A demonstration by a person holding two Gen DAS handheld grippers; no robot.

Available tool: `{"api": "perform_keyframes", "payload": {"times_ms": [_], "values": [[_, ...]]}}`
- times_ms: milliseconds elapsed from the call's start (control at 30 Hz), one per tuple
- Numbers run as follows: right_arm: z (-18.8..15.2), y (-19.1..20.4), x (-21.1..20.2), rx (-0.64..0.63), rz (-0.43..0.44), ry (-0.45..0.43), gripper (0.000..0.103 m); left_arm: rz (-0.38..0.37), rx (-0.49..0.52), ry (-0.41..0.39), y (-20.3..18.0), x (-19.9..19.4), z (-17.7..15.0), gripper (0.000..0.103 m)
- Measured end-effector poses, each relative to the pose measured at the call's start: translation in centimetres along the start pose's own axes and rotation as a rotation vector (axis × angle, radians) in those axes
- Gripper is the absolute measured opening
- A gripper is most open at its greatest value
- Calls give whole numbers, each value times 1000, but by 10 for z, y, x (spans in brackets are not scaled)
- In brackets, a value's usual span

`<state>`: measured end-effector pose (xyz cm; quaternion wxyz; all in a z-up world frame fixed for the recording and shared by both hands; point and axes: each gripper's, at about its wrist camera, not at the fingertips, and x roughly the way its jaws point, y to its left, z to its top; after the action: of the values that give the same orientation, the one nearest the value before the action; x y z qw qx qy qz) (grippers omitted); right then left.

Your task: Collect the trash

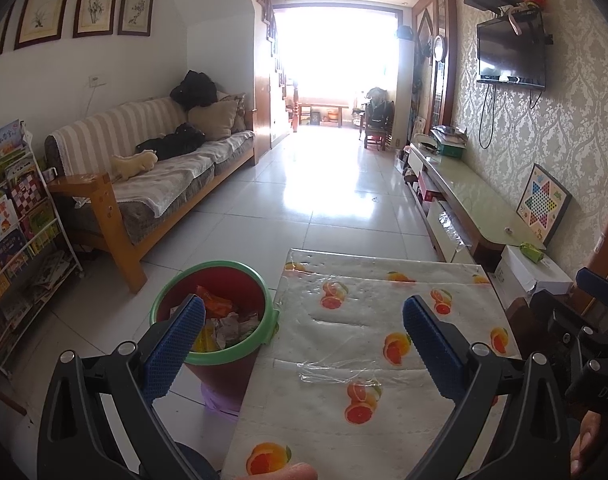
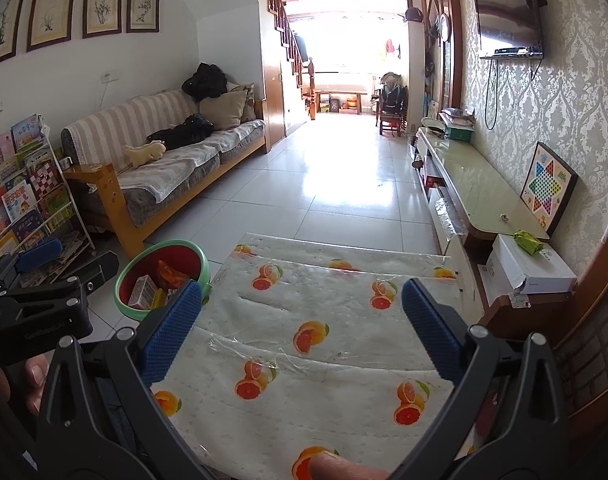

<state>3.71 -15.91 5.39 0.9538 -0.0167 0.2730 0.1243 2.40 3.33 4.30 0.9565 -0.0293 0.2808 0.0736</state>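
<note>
Both tongs, left (image 1: 304, 332) and right (image 2: 301, 312), hover wide and empty over the bare table (image 1: 384, 320), while the trash-filled bin (image 1: 213, 308) stands on the floor just off the table's left edge, nearer the left tongs.

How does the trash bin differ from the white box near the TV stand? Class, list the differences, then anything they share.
1. The trash bin is round, red with a green rim; the white box is rectangular and plain white.
2. The trash bin is open-topped with wrappers inside; the white box is shut, a green packet on top.
3. The trash bin is left of the table; the white box is right.

Shared: both are containers.
</note>
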Motion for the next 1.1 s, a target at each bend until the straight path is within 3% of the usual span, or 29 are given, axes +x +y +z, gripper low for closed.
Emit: {"api": "perform_keyframes", "payload": {"times_ms": [1100], "values": [[2, 10, 4, -22, 11, 1, 98, 41, -30, -28, 6, -1, 7, 96]]}}
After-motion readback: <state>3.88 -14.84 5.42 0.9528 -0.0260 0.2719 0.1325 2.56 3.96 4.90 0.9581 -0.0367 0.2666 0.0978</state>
